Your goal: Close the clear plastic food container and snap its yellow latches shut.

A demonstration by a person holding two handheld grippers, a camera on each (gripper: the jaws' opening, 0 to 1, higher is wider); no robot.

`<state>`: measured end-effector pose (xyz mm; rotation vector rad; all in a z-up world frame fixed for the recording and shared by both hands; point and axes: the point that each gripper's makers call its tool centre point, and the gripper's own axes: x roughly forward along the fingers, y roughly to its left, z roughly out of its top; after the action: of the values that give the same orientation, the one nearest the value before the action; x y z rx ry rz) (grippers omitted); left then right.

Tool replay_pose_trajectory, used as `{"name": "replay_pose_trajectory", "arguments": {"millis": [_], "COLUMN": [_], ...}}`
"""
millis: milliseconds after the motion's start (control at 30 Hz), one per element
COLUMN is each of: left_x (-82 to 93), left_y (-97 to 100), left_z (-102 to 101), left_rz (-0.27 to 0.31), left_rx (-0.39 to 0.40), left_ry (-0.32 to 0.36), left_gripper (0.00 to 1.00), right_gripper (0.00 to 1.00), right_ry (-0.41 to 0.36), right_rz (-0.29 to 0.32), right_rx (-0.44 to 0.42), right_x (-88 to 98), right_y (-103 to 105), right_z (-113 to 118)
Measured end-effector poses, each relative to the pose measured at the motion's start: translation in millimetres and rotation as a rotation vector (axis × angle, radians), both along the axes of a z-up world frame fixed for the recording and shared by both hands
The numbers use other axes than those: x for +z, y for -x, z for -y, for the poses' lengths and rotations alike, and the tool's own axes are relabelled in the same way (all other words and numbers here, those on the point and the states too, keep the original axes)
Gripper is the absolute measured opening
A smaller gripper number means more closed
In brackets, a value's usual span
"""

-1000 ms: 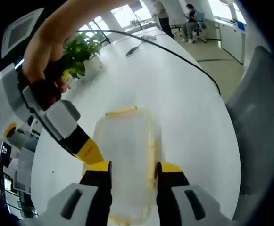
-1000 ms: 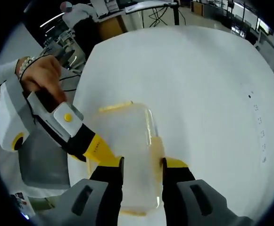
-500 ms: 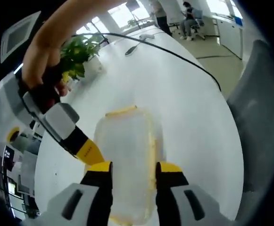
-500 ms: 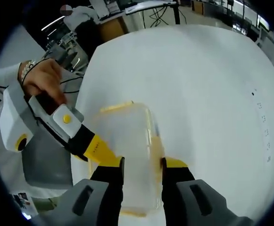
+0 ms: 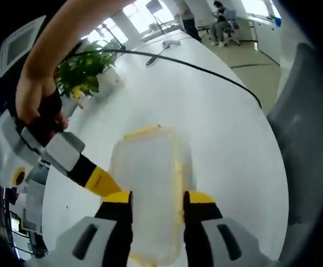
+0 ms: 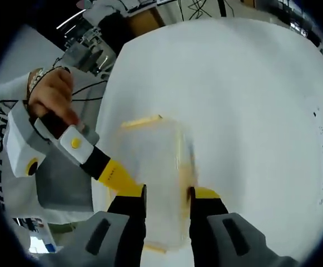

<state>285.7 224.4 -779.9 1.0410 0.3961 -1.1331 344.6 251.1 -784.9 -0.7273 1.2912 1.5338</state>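
Note:
The clear plastic container (image 5: 150, 178) lies lengthwise between the jaws of my left gripper (image 5: 157, 200), which is shut on its near end. A yellow latch (image 5: 143, 132) shows at its far end, and another yellow latch (image 5: 179, 183) runs along its right side. My right gripper (image 5: 101, 181) comes in from the left, its yellow tip against the container's left edge, with a hand (image 5: 36, 105) holding it. In the right gripper view the container (image 6: 155, 167) is blurred and sits between the jaws of the right gripper (image 6: 165, 194). The left gripper (image 6: 117, 177) touches it there from the left.
The white table (image 5: 217, 117) spreads beyond the container. A potted plant (image 5: 86, 67) and a black cable (image 5: 205, 69) lie at the back. A grey chair (image 5: 308, 139) stands at the right. People sit far behind (image 5: 225, 22). A cluttered desk (image 6: 89, 50) lies past the table edge.
Both views have shifted over the table while the container keeps its place between each pair of jaws. The other gripper and its hand have slid lower left in the left gripper view.

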Motion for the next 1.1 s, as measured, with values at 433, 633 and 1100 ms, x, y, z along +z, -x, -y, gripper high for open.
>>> {"name": "replay_pose_trajectory", "arguments": {"millis": [433, 633, 1100], "left_x": [0.0, 0.1, 0.2], "left_y": [1.1, 1.1, 0.0], "left_z": [2.7, 1.9, -1.6], "left_rz": [0.027, 0.031, 0.033], "left_rx": [-0.012, -0.011, -0.014], "left_ry": [-0.011, -0.015, 0.004], "left_gripper": [0.3, 0.3, 0.31], "right_gripper": [0.25, 0.25, 0.27], "right_ry": [-0.004, -0.003, -0.013], "right_rz": [-0.03, -0.027, 0.016], "right_rx": [0.006, 0.003, 0.004], "right_x": [0.4, 0.9, 3.8], "right_y": [4.5, 5.4, 3.4], "right_z": [5.3, 1.7, -2.4]}}
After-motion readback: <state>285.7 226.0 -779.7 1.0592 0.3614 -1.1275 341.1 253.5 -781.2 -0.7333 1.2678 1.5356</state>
